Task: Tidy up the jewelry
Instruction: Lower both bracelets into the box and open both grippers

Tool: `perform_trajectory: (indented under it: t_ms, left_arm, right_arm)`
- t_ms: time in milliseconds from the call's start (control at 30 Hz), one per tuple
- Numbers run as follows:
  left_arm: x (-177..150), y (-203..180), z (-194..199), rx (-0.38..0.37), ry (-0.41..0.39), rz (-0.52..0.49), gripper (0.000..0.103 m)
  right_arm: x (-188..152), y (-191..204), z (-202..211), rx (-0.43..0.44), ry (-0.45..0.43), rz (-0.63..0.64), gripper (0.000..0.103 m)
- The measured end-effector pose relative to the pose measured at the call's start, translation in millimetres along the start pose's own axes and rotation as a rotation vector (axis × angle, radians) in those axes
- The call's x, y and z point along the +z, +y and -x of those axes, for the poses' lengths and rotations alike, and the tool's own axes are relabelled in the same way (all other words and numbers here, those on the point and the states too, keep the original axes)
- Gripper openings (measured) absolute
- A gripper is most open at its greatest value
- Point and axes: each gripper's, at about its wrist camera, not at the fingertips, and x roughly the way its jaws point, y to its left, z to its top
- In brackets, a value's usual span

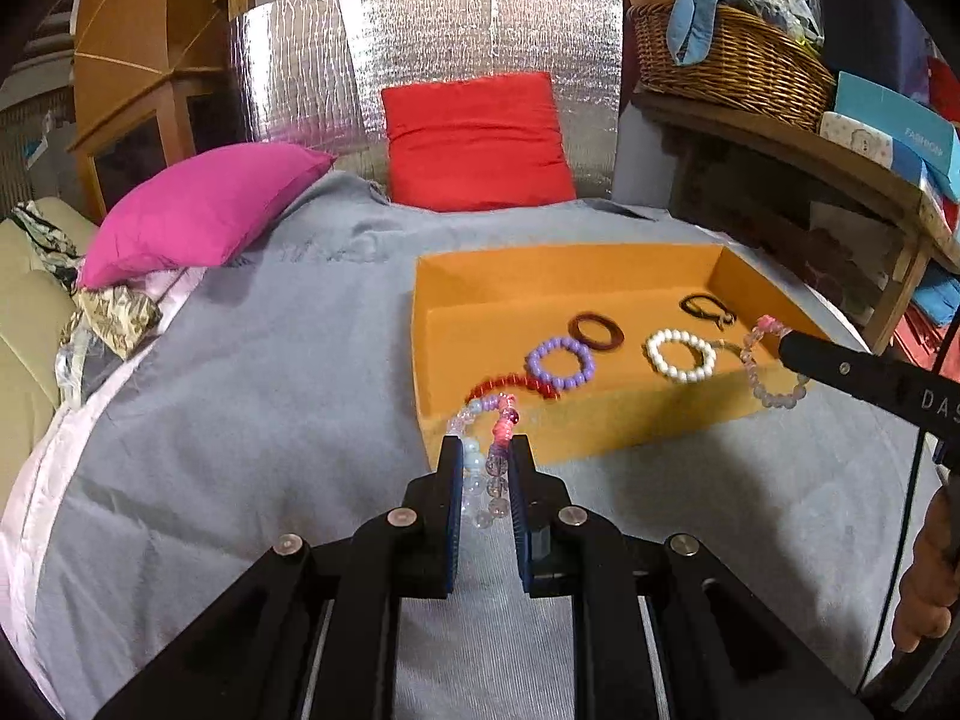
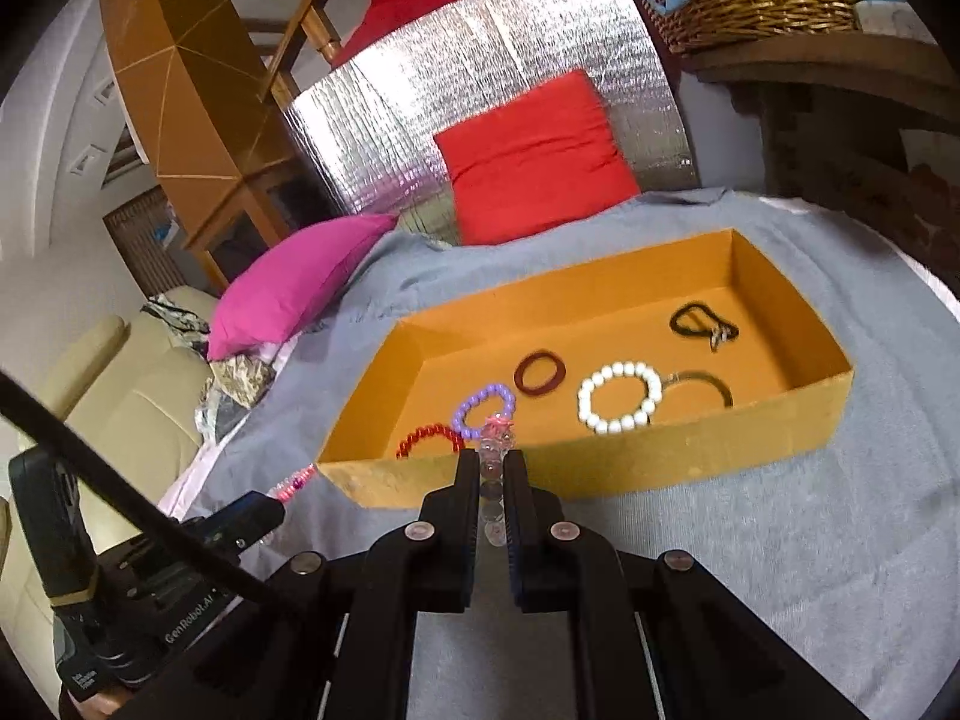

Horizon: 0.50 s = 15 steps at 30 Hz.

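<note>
An orange box (image 1: pixel 600 420) (image 2: pixel 600 462) sits on the grey blanket. It holds a purple bead bracelet (image 1: pixel 561 362) (image 2: pixel 485 405), a red bead bracelet (image 1: pixel 519 385) (image 2: pixel 429 441), a white bead bracelet (image 1: pixel 681 355) (image 2: pixel 620 397), a brown ring (image 1: pixel 596 331) (image 2: pixel 540 373), a black band (image 1: pixel 708 307) (image 2: pixel 699 319) and a dark bangle (image 2: pixel 705 387). My left gripper (image 1: pixel 486 450) is shut on a pastel bead bracelet (image 1: pixel 489 420) at the box's near wall. My right gripper (image 2: pixel 492 465) is shut on a pale pink bead bracelet (image 2: pixel 495 450) (image 1: pixel 771 369) over the near wall.
A magenta pillow (image 1: pixel 198 210) and a red pillow (image 1: pixel 474 141) lie at the back of the bed. A wooden shelf with a wicker basket (image 1: pixel 726 60) stands at the right. A beige sofa (image 2: pixel 120 396) is at the left.
</note>
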Motion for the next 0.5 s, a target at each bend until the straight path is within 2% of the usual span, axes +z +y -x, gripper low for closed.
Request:
perform_trajectory:
  t_ms: [133,200,300,500]
  left_arm:
    - [35,7,-16,-0.05,0.019,0.024,0.015]
    - [64,11,-38,-0.057,0.039,0.01,0.015]
    - [94,11,-87,-0.044,0.114,-0.024,0.015]
    - [104,6,-187,-0.022,0.338,-0.009,0.016]
  right_arm:
    - [30,-6,-4,0.001,-0.039,-0.024,0.009]
    - [50,-11,-13,-0.001,-0.048,-0.027,0.009]
    - [81,-25,-48,-0.03,0.017,-0.053,0.009]
    - [112,-50,-139,-0.091,0.204,-0.084,0.009]
